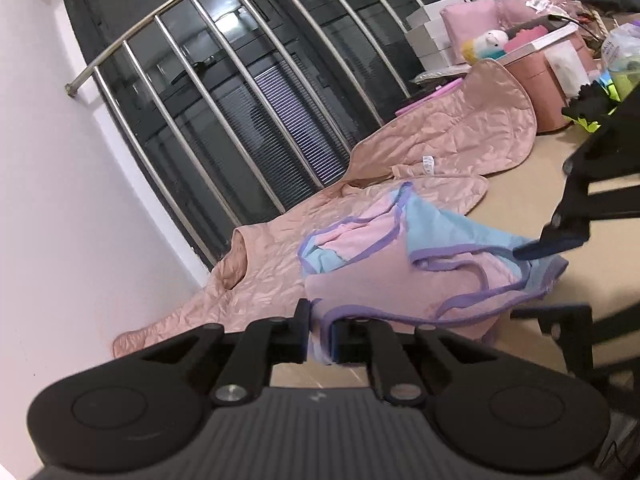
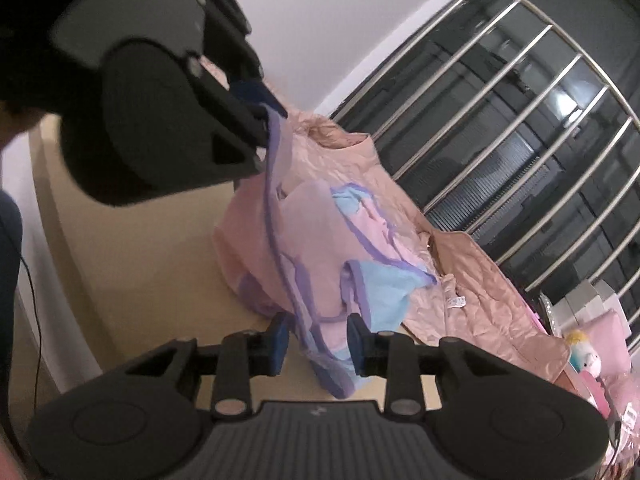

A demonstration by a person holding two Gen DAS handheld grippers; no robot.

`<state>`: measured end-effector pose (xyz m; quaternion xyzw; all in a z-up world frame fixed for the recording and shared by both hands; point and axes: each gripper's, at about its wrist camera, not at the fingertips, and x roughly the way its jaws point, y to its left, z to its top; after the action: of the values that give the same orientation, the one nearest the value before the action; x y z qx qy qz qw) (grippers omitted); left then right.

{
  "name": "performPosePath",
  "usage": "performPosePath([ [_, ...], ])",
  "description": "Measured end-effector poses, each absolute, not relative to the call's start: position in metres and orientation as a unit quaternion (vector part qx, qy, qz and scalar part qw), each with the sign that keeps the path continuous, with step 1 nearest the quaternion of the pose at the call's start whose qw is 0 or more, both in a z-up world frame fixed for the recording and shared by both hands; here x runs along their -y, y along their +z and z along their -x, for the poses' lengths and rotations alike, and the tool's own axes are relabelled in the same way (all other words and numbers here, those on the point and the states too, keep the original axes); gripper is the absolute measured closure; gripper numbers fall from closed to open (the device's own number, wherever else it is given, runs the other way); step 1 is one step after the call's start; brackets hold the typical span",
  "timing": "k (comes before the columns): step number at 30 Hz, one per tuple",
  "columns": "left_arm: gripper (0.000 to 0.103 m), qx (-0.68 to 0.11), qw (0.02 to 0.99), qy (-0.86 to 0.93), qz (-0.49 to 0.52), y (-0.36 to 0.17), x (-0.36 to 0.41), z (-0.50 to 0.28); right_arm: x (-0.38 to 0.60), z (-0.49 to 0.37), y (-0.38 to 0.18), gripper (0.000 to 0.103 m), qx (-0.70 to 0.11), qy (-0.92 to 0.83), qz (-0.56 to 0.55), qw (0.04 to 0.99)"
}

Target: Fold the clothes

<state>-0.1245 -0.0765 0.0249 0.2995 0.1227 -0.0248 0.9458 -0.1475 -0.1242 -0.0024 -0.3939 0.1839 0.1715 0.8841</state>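
two grippers work a pink and blue top (image 1: 360, 280) lying on a quilted jacket (image 1: 448, 140) on the table (image 1: 532, 184). the left gripper (image 1: 322, 336) pinches its purple hem at six o'clock. the right gripper (image 2: 318, 340) sits parted around loose cloth.

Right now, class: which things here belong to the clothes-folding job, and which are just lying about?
In the job:
pink-and-blue top, pinched at its hem by the left claw
right claw, open around its lower edge
quilted pink jacket underneath

Lying about:
pink storage box
plush toy
white boxes
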Motion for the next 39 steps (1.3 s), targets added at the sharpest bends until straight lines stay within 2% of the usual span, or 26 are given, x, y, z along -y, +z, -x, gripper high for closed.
performPosePath([
  [1, 0.091, -0.121, 0.946, -0.024, -0.3, 0.024, 0.077, 0.125, 0.126, 0.144, -0.003, 0.099, -0.193, 0.172, 0.389, 0.884],
  [3, 0.084, -0.119, 0.945, -0.016, -0.303, 0.021, 0.078, 0.124, 0.131, 0.142, 0.001, 0.1, -0.195, 0.164, 0.362, 0.897],
  [5, 0.081, -0.12, 0.944, -0.007, -0.306, 0.016, 0.077, 0.121, 0.139, 0.145, 0.013, 0.1, -0.174, 0.135, 0.325, 0.92],
  [8, 0.081, -0.138, 0.944, -0.013, -0.299, 0.011, 0.072, 0.117, 0.154, 0.146, 0.032, 0.1, -0.158, 0.096, 0.262, 0.947],
  [13, 0.081, -0.13, 0.944, -0.02, -0.303, 0.01, 0.075, 0.119, 0.167, 0.148, 0.038, 0.1, -0.164, 0.063, 0.237, 0.955],
  [17, 0.081, -0.129, 0.945, -0.022, -0.299, 0.011, 0.075, 0.12, 0.167, 0.153, 0.034, 0.1, -0.17, 0.059, 0.234, 0.955],
  [20, 0.089, -0.126, 0.948, -0.024, -0.292, 0.013, 0.072, 0.121, 0.165, 0.155, 0.027, 0.1, -0.176, 0.062, 0.241, 0.953],
  [28, 0.089, -0.131, 0.947, -0.02, -0.291, 0.012, 0.067, 0.115, 0.169, 0.153, 0.024, 0.1, -0.17, 0.055, 0.237, 0.955],
  [29, 0.093, -0.13, 0.948, -0.02, -0.29, 0.013, 0.066, 0.115, 0.17, 0.153, 0.026, 0.1, -0.166, 0.051, 0.233, 0.957],
  [30, 0.098, -0.129, 0.951, -0.021, -0.282, 0.016, 0.065, 0.115, 0.17, 0.152, 0.028, 0.1, -0.164, 0.05, 0.232, 0.958],
  [35, 0.1, -0.126, 0.958, -0.024, -0.255, 0.043, 0.061, 0.105, 0.164, 0.141, 0.038, 0.1, -0.178, 0.074, 0.232, 0.954],
  [39, 0.1, -0.108, 0.966, -0.04, -0.233, 0.112, 0.055, 0.082, 0.169, 0.121, 0.098, 0.1, -0.139, 0.086, 0.222, 0.961],
])
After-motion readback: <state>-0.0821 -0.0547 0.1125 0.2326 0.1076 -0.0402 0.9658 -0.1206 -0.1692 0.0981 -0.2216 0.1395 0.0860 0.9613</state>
